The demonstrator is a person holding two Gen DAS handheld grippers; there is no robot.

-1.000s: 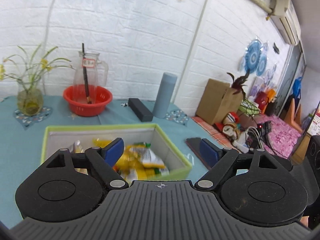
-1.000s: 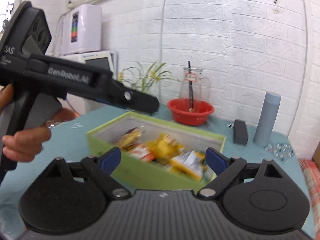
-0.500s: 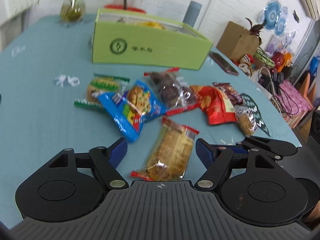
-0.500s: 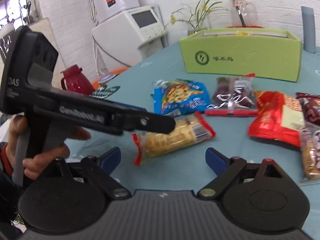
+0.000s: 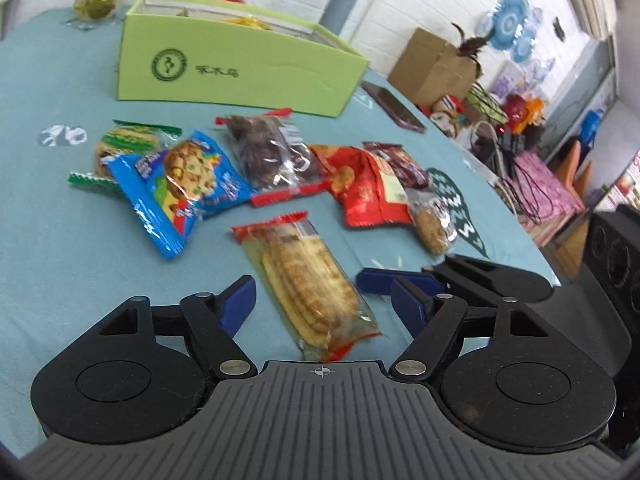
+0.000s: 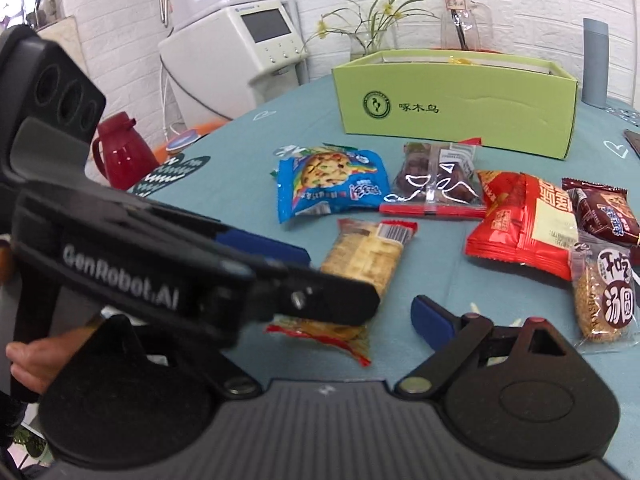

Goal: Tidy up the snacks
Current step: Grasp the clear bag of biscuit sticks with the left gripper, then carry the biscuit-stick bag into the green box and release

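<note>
The cracker packet (image 5: 308, 280) lies flat on the teal desk (image 5: 60, 240), nearest to me of the loose snacks and a little apart from them, its long axis running away from my left gripper (image 5: 324, 296). It looks light, with crinkly slick film over a stack of brittle crackers, so I judge a hard squeeze would crush them and a pinch on the bare end seal could slip; I would take it across the middle of its short width, gently. My left fingers (image 5: 236, 300) stand wide open, one on each side of the packet's near half, holding nothing, with the tool low over the desk and tilted forward and down. From the right wrist view, the left tool crosses in front of the packet, gripped by my left hand (image 6: 28, 364) at the handle. The right gripper (image 6: 348, 312) sits just beside it, also spread open and empty, though one of its fingers is hidden behind the left tool. The green box (image 5: 240, 68), already holding some snacks, stands well beyond the row of loose packets.
</note>
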